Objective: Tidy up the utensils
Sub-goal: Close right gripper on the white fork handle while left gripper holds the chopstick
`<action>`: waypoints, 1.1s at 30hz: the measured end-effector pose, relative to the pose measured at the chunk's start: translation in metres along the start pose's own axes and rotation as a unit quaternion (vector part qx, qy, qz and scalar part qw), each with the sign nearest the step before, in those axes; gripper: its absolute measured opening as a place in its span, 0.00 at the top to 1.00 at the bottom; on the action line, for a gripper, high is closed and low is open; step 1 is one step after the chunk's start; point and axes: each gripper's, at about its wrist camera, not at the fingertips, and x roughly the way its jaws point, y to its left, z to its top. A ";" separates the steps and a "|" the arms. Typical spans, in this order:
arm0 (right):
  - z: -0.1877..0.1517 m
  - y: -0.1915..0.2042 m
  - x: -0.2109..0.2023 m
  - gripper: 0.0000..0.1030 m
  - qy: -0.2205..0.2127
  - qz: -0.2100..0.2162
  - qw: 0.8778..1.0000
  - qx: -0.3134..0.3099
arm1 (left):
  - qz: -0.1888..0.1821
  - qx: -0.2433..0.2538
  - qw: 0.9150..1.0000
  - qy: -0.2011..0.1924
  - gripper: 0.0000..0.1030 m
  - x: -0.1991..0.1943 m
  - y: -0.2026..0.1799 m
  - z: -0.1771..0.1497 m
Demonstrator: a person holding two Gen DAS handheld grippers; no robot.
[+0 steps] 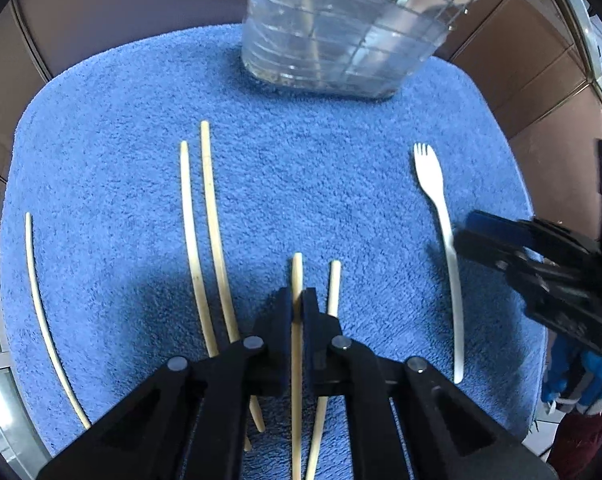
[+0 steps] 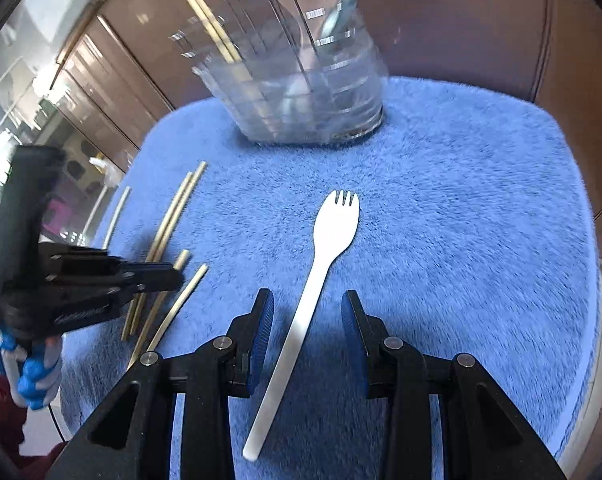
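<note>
Left wrist view shows the left hand-held gripper [image 1: 297, 300] pinching a thin pale wooden chopstick [image 1: 297, 272]; right wrist view shows the right hand-held gripper [image 2: 307, 312] half open around a white plastic fork [image 2: 313, 276].

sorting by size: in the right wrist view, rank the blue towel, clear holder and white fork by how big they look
1. blue towel
2. clear holder
3. white fork, though it lies nearer the camera
</note>
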 end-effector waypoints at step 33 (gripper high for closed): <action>0.009 0.019 -0.029 0.99 -0.015 -0.020 1.000 -0.011 | -0.023 -0.002 0.993 -0.120 0.95 -0.119 0.010 -0.060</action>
